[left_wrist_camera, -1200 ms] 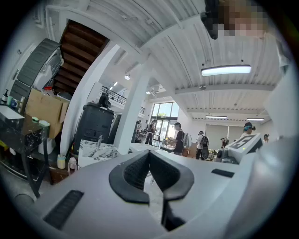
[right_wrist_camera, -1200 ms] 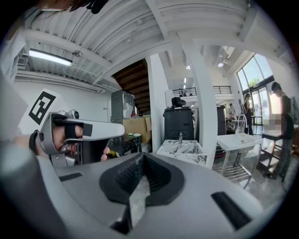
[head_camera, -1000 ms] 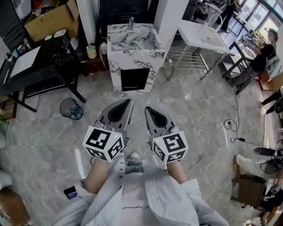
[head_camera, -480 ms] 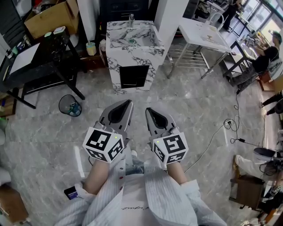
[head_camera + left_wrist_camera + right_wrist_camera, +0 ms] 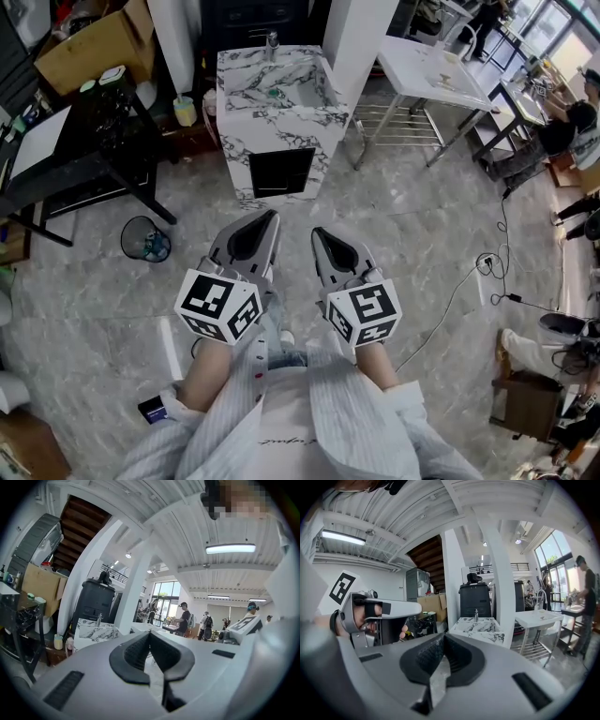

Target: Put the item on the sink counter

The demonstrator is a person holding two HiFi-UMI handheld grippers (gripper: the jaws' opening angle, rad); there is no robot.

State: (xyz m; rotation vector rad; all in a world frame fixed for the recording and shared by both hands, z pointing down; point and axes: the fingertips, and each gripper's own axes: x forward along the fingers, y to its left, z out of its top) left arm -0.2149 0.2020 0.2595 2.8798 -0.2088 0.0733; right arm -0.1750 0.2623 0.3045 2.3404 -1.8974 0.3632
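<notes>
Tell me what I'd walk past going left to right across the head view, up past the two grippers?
Wire bin → marble sink counter → white table.

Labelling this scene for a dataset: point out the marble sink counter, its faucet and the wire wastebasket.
marble sink counter (image 5: 281,115): head view, front rim of the top.
faucet (image 5: 272,40): head view, its upright body.
wire wastebasket (image 5: 125,236): head view, left rim.
</notes>
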